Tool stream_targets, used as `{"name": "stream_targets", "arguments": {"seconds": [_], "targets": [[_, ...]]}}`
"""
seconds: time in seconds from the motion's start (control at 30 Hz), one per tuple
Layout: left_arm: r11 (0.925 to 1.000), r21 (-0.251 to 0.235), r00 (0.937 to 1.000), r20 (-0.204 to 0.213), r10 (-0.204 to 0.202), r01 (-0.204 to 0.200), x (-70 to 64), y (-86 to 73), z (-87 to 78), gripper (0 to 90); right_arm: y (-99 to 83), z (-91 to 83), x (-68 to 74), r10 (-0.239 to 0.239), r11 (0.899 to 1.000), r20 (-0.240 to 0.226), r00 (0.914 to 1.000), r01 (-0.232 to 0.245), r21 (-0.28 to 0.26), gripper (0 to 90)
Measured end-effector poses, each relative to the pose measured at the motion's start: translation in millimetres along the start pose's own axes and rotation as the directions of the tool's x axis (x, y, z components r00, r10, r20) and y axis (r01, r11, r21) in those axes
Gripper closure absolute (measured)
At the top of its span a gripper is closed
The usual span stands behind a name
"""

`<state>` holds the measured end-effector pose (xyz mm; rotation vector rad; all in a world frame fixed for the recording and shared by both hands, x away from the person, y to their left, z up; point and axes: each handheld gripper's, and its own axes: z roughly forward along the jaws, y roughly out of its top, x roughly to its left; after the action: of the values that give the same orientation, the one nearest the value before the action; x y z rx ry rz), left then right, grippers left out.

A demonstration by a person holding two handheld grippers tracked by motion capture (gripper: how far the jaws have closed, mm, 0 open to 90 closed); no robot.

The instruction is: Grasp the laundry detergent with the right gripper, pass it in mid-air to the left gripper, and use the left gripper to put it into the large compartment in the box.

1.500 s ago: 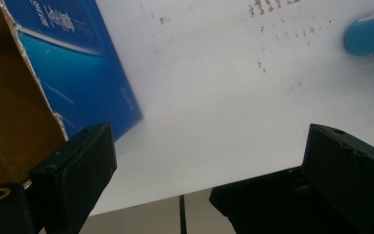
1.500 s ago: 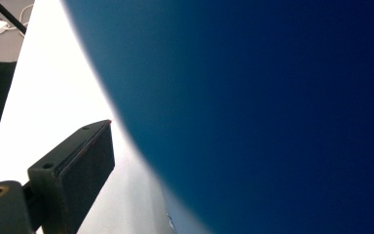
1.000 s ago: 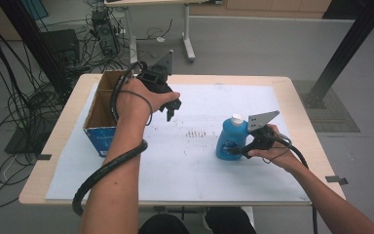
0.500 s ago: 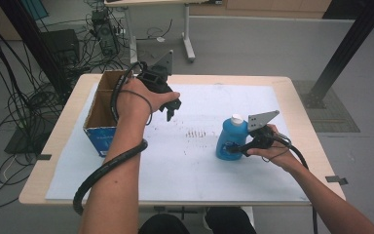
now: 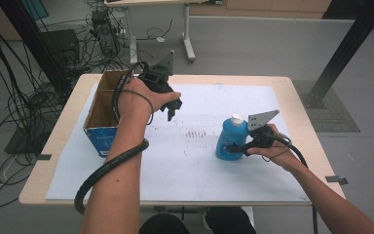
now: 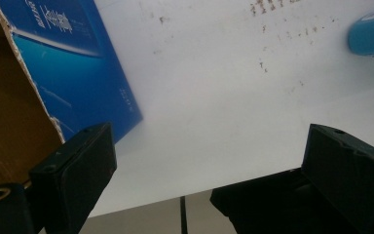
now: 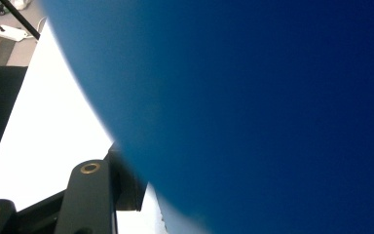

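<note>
On the white matte sheet (image 5: pixel 185 161) covering the pale wooden table (image 5: pixel 299 109), a rounded blue plastic bottle with a white cap (image 5: pixel 230 139) stands upright right of centre. Right gripper (image 5: pixel 237 147) clamps its lower body, smooth blue surface hard against the lens. Left gripper (image 5: pixel 171 108) hovers with jaws spread wide, empty, beside the open brown cardboard box with a glossy blue printed face (image 5: pixel 102 117).

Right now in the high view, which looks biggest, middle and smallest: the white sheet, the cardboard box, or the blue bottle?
1. white sheet, by far the biggest.
2. cardboard box, open on top.
3. blue bottle, smallest; the right gripper hides part of it, but it looks clearly smaller than the box.
</note>
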<state>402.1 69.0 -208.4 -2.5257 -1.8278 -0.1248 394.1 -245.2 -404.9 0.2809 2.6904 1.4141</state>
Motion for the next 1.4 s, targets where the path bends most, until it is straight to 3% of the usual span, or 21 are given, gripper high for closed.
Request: {"name": "stream_targets", "arguments": {"seconds": [1.4], "targets": [[1.0, 0.004, 1.0, -0.005, -0.001, 0.001, 0.9, -1.6, -1.6, 6.1, -1.7, -0.3, -0.4, -0.008, 1.0, -0.001, 1.0, 0.008, -0.011, 40.3]]}}
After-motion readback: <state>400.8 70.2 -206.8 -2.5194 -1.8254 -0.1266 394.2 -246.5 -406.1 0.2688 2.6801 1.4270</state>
